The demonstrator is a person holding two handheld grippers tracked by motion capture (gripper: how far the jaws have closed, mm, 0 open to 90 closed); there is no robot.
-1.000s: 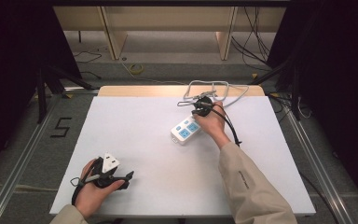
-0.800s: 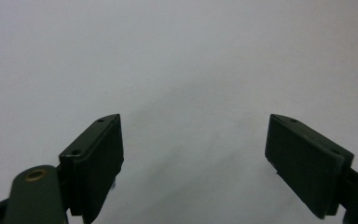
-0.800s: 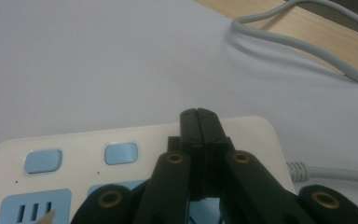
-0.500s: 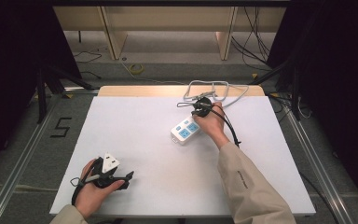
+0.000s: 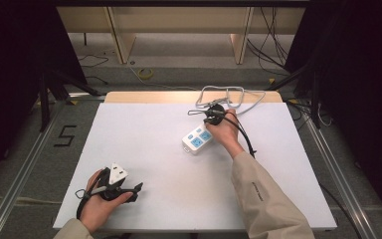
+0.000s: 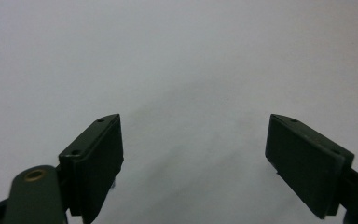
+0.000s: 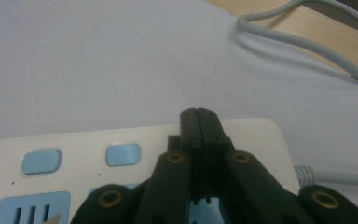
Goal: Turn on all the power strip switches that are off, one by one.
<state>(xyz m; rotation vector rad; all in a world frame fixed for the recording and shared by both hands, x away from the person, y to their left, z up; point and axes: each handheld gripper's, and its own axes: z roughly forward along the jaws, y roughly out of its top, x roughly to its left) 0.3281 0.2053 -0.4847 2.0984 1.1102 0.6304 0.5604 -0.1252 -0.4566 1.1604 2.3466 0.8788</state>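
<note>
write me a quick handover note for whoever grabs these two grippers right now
Right gripper: jaws shut with nothing between them, poised over the cord end of the white power strip, close to its small blue buttons. Whether the tips touch the strip cannot be told.
Left gripper: jaws wide open, nothing between them, low over bare table at the near left corner.
The strip lies right of centre; its grey cable loops at the table's far edge.
Done: right gripper brought to the strip.
Left: probably a press on one of the buttons; no plug shows in the sockets.
</note>
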